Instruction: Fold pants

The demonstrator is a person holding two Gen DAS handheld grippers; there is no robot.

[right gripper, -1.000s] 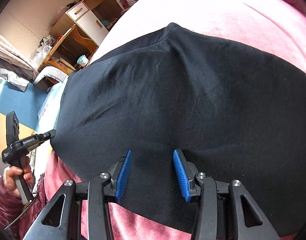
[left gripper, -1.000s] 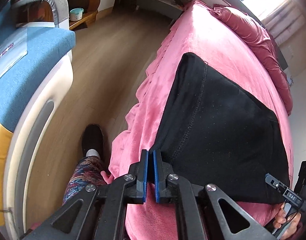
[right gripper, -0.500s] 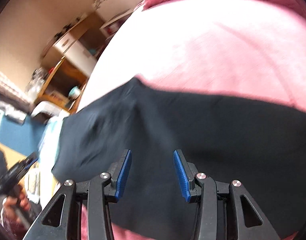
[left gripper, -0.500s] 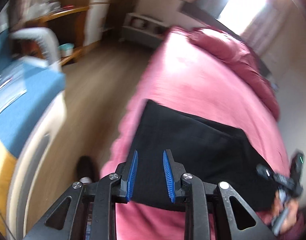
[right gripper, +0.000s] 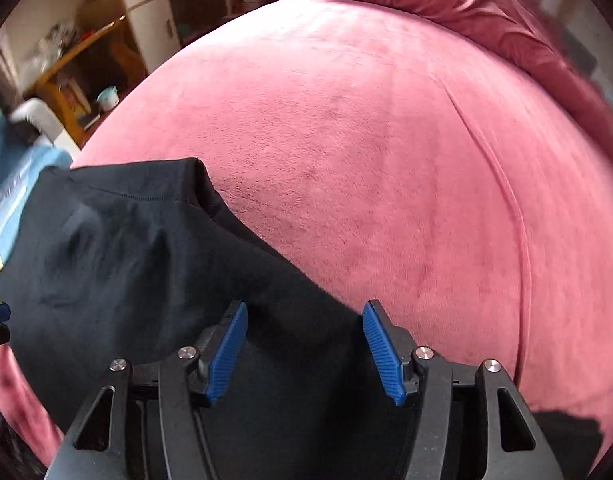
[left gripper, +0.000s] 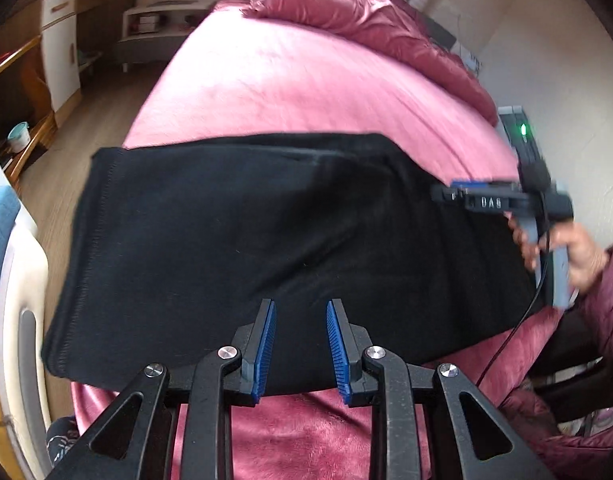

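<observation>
Black pants lie folded flat near the bed's front edge, stitched hem at its left edge. Left gripper jaws narrowly apart, holding nothing; right gripper jaws wide, holding nothing, over the pants' far edge. Open pink blanket beyond, up to the pillow.

Both wrist views look down from close above the bed, sharing the black pants and pink blanket.

A plush pink blanket covers the bed, a rumpled maroon quilt at its far end; a small teal bowl sits on a wooden shelf.
</observation>
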